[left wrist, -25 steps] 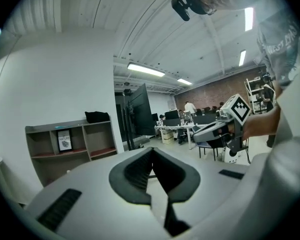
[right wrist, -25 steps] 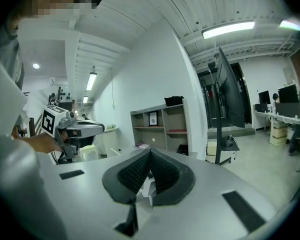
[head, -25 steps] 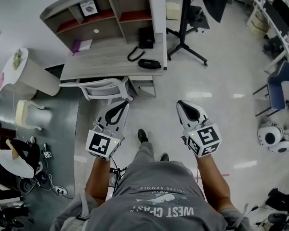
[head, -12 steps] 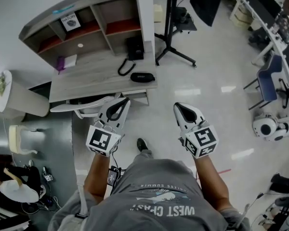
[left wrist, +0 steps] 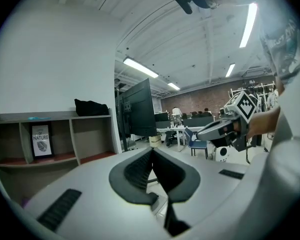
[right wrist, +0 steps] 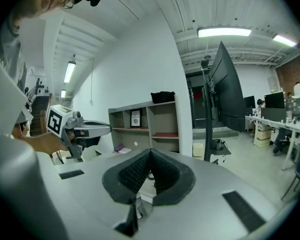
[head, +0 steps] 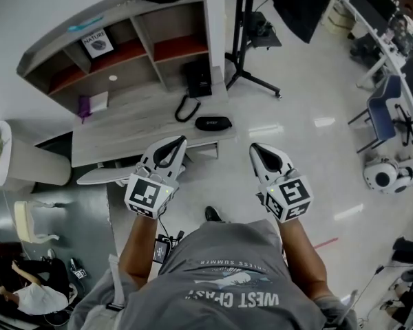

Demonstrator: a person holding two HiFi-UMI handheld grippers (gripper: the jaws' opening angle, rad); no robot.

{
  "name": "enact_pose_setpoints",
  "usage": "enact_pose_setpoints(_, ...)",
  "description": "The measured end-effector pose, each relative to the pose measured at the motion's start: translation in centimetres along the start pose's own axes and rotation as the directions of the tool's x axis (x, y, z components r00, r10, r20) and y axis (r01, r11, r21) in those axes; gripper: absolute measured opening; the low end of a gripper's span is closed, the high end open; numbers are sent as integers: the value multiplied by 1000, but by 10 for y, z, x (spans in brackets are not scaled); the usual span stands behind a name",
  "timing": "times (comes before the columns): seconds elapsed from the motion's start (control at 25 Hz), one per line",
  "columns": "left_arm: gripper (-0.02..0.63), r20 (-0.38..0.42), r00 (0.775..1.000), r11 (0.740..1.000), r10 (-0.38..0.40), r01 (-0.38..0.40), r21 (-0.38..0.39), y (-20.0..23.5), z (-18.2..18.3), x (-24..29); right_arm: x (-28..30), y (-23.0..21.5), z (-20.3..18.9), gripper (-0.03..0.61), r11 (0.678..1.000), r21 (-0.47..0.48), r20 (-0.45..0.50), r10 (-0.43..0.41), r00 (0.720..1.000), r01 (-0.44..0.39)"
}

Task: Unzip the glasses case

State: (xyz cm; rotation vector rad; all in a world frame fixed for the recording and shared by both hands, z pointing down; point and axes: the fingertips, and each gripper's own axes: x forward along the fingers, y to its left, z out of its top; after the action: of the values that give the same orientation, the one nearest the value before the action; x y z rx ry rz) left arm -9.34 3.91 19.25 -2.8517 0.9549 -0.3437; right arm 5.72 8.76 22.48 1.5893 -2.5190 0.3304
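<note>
A black zipped glasses case lies at the near right corner of a grey wooden desk in the head view. My left gripper is held in the air just short of the desk's front edge, left of the case, jaws shut and empty. My right gripper hovers over the floor to the right of the desk, also shut with nothing between its pads. In the left gripper view the left gripper shows closed tips; the right gripper looks the same in its own view. Neither gripper view shows the case.
A black telephone with a coiled cord sits behind the case. Shelf cubbies rise at the desk's back, with a white pillar beside them. A white chair is tucked under the desk's front. A stand's legs spread on the floor to the right.
The person has walked toward the desk: the desk and case have come closer below the head camera, and both grippers now sit nearer its front edge. The jaws stayed shut.
</note>
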Motion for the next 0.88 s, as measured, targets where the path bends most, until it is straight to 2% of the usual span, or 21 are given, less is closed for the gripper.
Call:
enact_pose_setpoints(0.44,-2,-21,1000,999,1,-2,-48,51,-39,11,58,6,-7,9,999,-40,-57,8,998,-10)
enact_pose_setpoints(0.88,-2,-124,991,994,45,-57,-97,86,-91,42,133,-12,-30,9,990,-77,-133,109,985,-119)
